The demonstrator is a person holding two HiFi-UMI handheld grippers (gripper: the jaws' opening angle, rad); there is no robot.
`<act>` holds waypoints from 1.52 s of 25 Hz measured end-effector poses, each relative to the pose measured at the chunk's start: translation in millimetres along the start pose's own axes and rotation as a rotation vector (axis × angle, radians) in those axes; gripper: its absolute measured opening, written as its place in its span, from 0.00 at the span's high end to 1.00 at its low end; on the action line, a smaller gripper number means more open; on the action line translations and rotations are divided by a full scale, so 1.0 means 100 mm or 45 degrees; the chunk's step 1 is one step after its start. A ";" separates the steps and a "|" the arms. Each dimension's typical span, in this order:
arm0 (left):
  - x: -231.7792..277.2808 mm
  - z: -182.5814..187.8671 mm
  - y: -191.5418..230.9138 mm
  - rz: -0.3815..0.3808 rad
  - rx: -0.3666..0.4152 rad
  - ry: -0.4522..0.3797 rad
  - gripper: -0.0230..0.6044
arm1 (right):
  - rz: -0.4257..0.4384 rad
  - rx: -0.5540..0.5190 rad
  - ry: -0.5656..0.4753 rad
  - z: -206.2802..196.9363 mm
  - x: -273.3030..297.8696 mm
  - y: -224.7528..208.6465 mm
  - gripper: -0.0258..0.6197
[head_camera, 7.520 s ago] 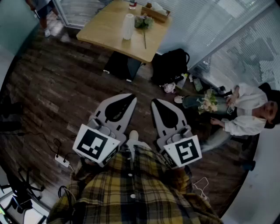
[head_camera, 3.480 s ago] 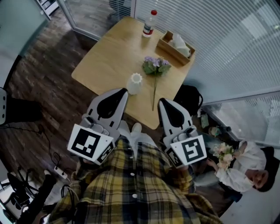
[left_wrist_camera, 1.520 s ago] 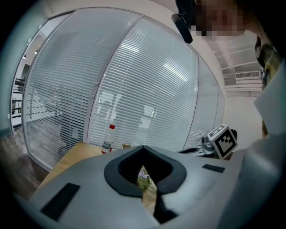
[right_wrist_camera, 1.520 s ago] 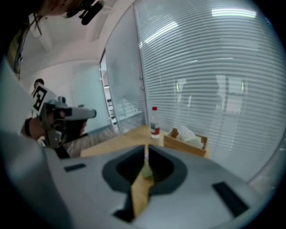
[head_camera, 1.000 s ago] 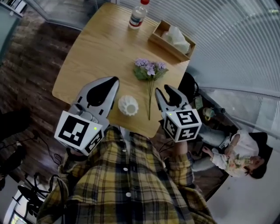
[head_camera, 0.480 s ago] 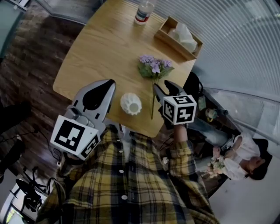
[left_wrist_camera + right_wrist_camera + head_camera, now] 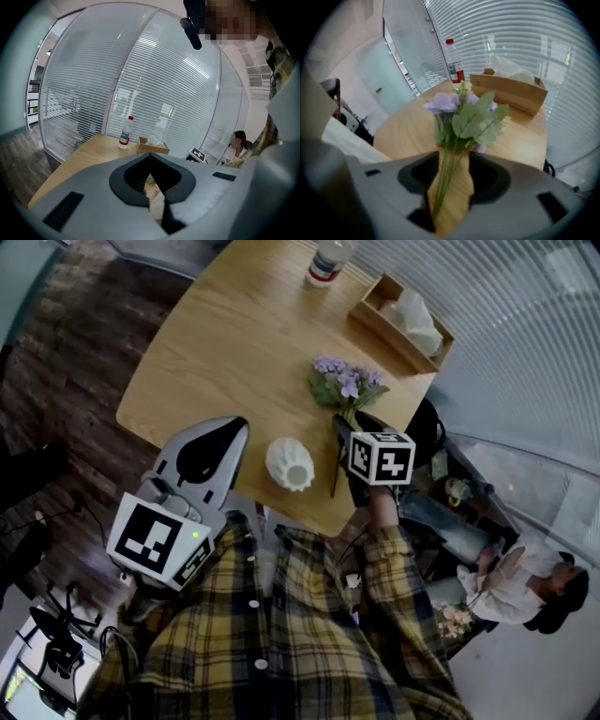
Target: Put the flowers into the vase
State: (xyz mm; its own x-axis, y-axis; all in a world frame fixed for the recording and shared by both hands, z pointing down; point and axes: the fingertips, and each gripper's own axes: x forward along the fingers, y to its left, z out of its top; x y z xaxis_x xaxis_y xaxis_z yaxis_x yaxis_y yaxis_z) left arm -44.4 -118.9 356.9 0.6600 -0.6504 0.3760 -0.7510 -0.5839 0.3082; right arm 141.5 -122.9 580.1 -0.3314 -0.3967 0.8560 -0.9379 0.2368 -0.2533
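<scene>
Flowers lay flat on the table in the head view, purple heads away from me. Their stems ran back toward the near edge, just beside the white vase, which stood upright and empty. I judged the step in hand to be the pick-up. My right gripper was tipped steeply down over the stems, marker cube uppermost, my plaid sleeve stretched out behind it. My left gripper hung on the vase's other side, near it but apart, aimed only slightly downward.

In the left gripper view, the left gripper had its jaws meeting at the tips with nothing pinched. Through the slot below the tips I saw a strip of tabletop and a pale shape that I took for the vase, though I could not be sure. A bottle and a tissue box stood at the table's far side.

In the right gripper view, the right gripper had its jaws spread, having just been opening. The green stems ran up between them over bare wood, nearer the left jaw, with neither pad pressing on them. Leaves and blooms fanned out past the tips. To my mind the next move called for sinking a little lower so the pads flanked the thin bundle. After that I would need a gentle close, a lift, and a turn to bring the stems down over the vase's narrow mouth.
</scene>
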 end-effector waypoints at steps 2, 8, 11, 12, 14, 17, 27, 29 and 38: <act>-0.02 -0.02 0.02 0.007 -0.005 0.002 0.95 | -0.003 0.013 0.011 0.00 0.05 -0.02 0.67; -0.04 -0.06 0.02 0.013 -0.016 -0.001 0.95 | 0.011 0.050 0.061 -0.02 0.15 -0.06 0.67; -0.03 -0.07 0.02 0.012 -0.021 -0.005 0.95 | 0.021 0.052 0.082 -0.03 0.19 -0.05 0.67; -0.03 -0.08 0.02 0.013 -0.024 -0.005 0.95 | 0.023 0.050 0.088 -0.03 0.21 -0.05 0.67; -0.04 -0.09 0.02 0.015 -0.027 -0.006 0.95 | 0.020 0.044 0.091 -0.03 0.21 -0.05 0.69; -0.04 -0.09 0.03 0.017 -0.029 -0.010 0.95 | -0.005 0.026 0.080 -0.01 0.20 -0.06 0.86; -0.06 -0.04 0.04 0.015 -0.029 -0.032 0.95 | -0.027 0.018 0.055 0.03 0.12 -0.06 0.93; -0.05 -0.03 0.04 0.013 -0.027 -0.037 0.95 | -0.029 0.022 0.036 0.06 0.09 -0.06 0.93; -0.03 0.04 -0.03 -0.017 -0.005 -0.056 0.95 | -0.021 0.031 -0.121 0.35 -0.26 0.00 0.93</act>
State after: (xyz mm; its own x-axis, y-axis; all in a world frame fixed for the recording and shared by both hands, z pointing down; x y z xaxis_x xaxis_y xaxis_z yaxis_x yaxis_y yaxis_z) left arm -44.2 -117.4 351.2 0.6704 -0.6630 0.3331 -0.7419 -0.5911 0.3165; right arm 146.8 -144.3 542.4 -0.3232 -0.4830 0.8138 -0.9451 0.2082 -0.2517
